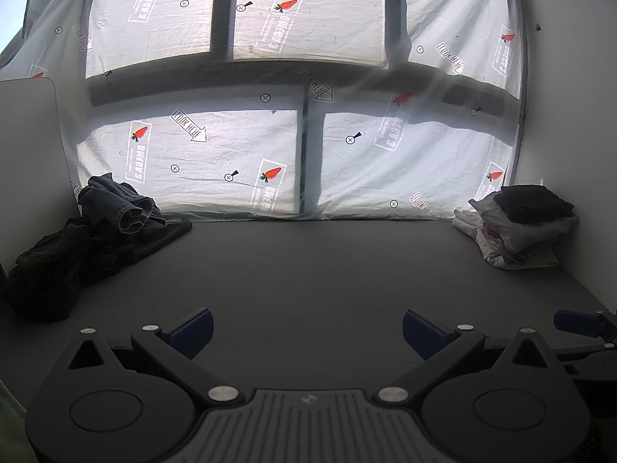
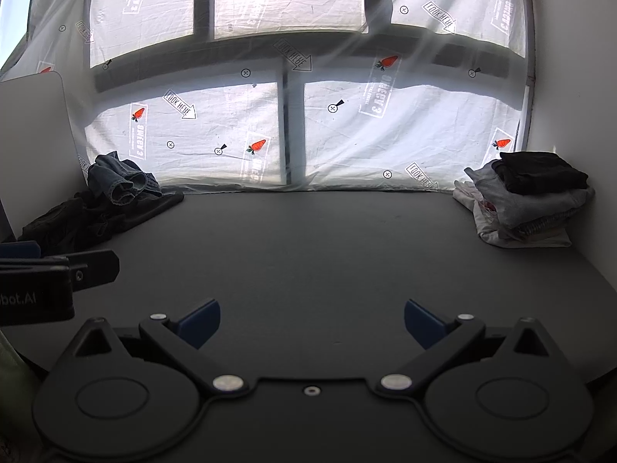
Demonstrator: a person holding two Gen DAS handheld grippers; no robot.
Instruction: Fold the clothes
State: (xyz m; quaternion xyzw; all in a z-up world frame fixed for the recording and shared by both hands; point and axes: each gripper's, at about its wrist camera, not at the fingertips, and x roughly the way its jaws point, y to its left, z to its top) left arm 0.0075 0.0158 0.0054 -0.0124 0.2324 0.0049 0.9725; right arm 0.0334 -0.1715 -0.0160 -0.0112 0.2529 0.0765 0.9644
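Note:
A heap of unfolded dark clothes point(image 1: 77, 247) point(image 2: 88, 212) lies at the table's back left, with crumpled blue jeans point(image 1: 119, 200) point(image 2: 119, 179) on top. At the back right stands a stack of folded clothes point(image 1: 520, 223) point(image 2: 528, 200): a black piece on top, grey and white ones below. My left gripper point(image 1: 308, 332) hovers open over the near middle of the dark table, holding nothing. My right gripper point(image 2: 312, 322) is also open and holds nothing. Both are well short of either pile. The right gripper's blue fingertip point(image 1: 574, 322) shows at the right edge of the left wrist view.
The dark grey table point(image 1: 308, 262) point(image 2: 316, 239) runs back to a window covered by a white printed sheet point(image 1: 231, 162) point(image 2: 212, 135). A white panel point(image 1: 31, 154) point(image 2: 34, 146) stands at the left, a white wall at the right. The left gripper's body point(image 2: 38, 281) shows at the left.

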